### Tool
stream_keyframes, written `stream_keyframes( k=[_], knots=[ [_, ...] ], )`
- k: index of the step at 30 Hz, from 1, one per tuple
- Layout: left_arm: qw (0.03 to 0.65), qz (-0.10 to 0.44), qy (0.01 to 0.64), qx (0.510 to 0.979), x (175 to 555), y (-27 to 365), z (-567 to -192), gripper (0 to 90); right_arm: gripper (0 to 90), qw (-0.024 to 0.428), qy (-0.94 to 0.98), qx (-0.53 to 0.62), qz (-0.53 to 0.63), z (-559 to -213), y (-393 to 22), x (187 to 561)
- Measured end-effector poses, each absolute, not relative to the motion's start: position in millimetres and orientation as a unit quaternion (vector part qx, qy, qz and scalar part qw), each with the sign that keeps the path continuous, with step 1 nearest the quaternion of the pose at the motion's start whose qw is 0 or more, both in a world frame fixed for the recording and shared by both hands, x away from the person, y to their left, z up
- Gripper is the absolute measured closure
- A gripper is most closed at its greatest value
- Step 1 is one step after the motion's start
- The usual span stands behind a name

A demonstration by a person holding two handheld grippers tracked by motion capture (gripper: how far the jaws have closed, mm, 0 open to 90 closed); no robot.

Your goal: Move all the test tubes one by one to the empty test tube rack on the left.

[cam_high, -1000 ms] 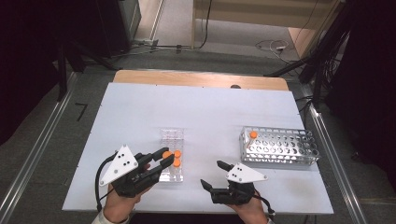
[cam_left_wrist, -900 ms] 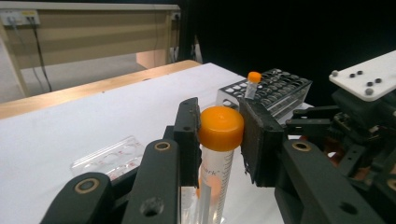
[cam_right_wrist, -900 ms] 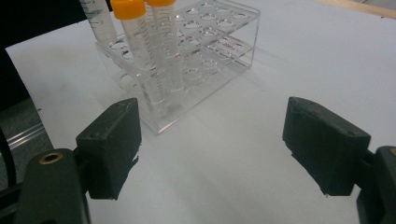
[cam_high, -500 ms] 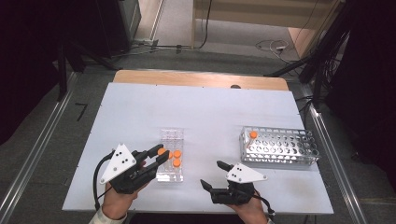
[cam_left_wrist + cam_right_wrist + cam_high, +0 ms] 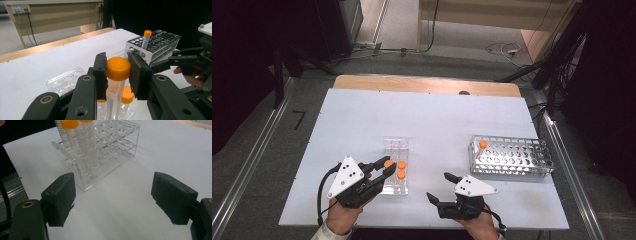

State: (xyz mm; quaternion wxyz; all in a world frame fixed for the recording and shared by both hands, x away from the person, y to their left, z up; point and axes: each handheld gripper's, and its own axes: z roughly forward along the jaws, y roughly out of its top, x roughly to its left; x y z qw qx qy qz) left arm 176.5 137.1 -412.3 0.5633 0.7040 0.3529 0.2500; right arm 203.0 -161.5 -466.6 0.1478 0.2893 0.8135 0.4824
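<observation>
Left tongs (image 5: 116, 75) clamped on orange-capped clear plastic tube (image 5: 118, 68), probably lifting it from clear acrylic rack (image 5: 395, 170); right tongs (image 5: 113, 200) wide, waiting.

The right gripper (image 5: 113, 200) holds its fingers (image 5: 60, 197) wide apart above the white counter (image 5: 155, 150), near a clear rack (image 5: 112, 142) with orange-capped tubes (image 5: 71, 140).

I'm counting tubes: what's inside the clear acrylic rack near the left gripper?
Three clear tubes with orange caps stand in the clear acrylic rack; the left gripper has its jaws around one orange cap. The rest of its holes look empty. The tube bottoms are partly hidden.
</observation>
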Motion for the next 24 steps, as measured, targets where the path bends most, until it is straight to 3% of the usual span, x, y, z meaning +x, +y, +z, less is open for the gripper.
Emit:
stream_keyframes(
  k=[24],
  knots=[
    [0.555, 0.237, 0.357, 0.712, 181.1, 133.0, -422.3, 64.9, 18.3, 0.148, 0.815, 0.289, 0.479, -468.0, -160.9, 203.3]
  ],
)
